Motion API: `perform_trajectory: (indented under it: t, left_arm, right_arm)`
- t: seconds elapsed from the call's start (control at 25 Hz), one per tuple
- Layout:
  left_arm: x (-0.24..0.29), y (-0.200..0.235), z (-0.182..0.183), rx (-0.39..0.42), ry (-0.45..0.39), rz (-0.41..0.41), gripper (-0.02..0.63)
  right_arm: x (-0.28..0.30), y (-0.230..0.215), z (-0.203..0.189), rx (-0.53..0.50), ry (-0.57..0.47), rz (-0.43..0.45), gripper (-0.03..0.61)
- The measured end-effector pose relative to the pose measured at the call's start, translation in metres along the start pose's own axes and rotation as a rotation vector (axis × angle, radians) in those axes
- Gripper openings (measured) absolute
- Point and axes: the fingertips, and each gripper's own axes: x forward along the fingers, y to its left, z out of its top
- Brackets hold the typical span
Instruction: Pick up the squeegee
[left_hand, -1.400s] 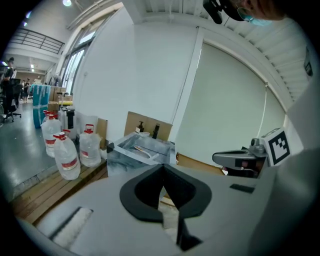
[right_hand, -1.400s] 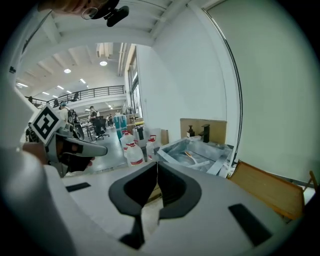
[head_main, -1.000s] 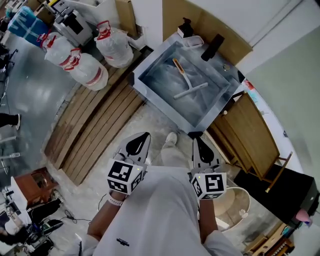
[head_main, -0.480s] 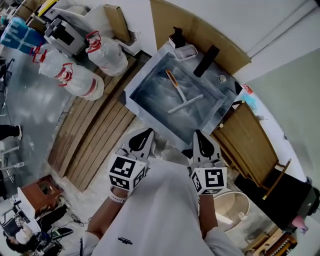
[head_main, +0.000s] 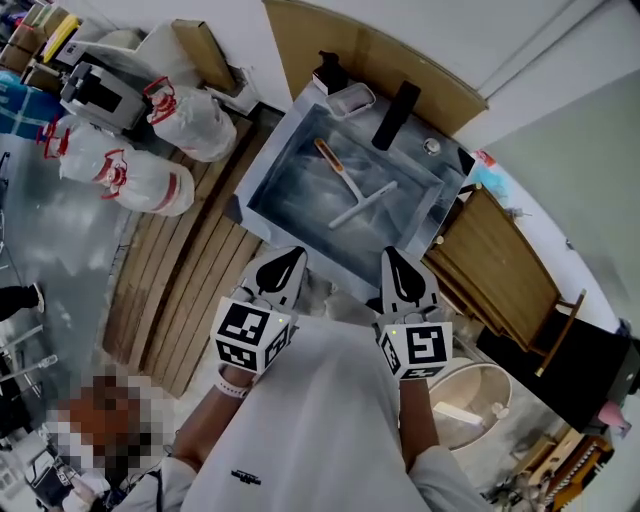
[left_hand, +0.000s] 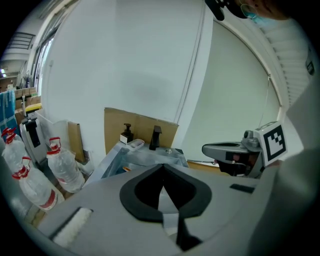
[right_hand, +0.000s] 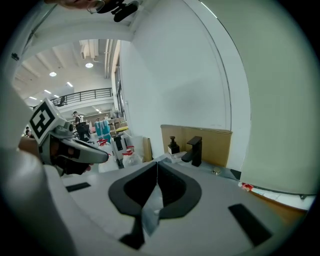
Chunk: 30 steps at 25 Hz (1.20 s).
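The squeegee (head_main: 352, 192), with an orange handle and a white blade, lies flat in the steel sink (head_main: 262, 178). Both grippers hover side by side over the sink's near edge, pointing at the basin and apart from the squeegee. My left gripper (head_main: 291, 257) is shut with nothing in it; its black pads meet at the tip (left_hand: 163, 170). My right gripper (head_main: 392, 256) is likewise shut and empty (right_hand: 157, 165). Each gripper shows in the other's view, the right one (left_hand: 226, 150) and the left one (right_hand: 80, 151). The squeegee is hidden behind the jaws in both gripper views.
A black faucet (head_main: 395, 112), a soap dispenser (head_main: 329, 74) and a soap dish (head_main: 352, 99) stand at the sink's back, before a cardboard sheet (head_main: 372, 55). Large water bottles (head_main: 135, 178) and wooden planks (head_main: 185, 265) lie to the left. A wooden cabinet (head_main: 505, 275) and a white tub (head_main: 470, 405) are on the right.
Both grippers have moved forward toward the sink and now reach its near edge. Both have stayed shut. The squeegee has not moved in the basin.
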Motion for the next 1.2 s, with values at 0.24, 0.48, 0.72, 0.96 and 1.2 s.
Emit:
perform_trajectory:
  t: [0.24,0.48,0.72,0.96,1.2]
  left_arm:
    - [0.025,0.014,-0.006,-0.025,0.038,-0.019,0.005]
    - [0.062,0.034,-0.013,-0.045,0.079,-0.039,0.005]
    - [0.113,0.071,-0.034,-0.082,0.132,-0.035,0.005]
    - [0.153,0.095,-0.042,-0.109,0.154,-0.043,0.005]
    - [0.196,0.108,-0.054,-0.145,0.171,-0.064,0.005]
  right_arm:
    - [0.03,-0.003,-0.01,0.001,0.042,0.004,0.006]
    - [0.084,-0.005,-0.022,-0.08,0.122,0.028,0.006]
    - [0.146,-0.015,-0.051,-0.065,0.181,0.057,0.008]
    - [0.192,-0.031,-0.101,-0.022,0.274,0.093,0.008]
    - [0.231,-0.05,-0.139,-0.045,0.341,0.098,0.009]
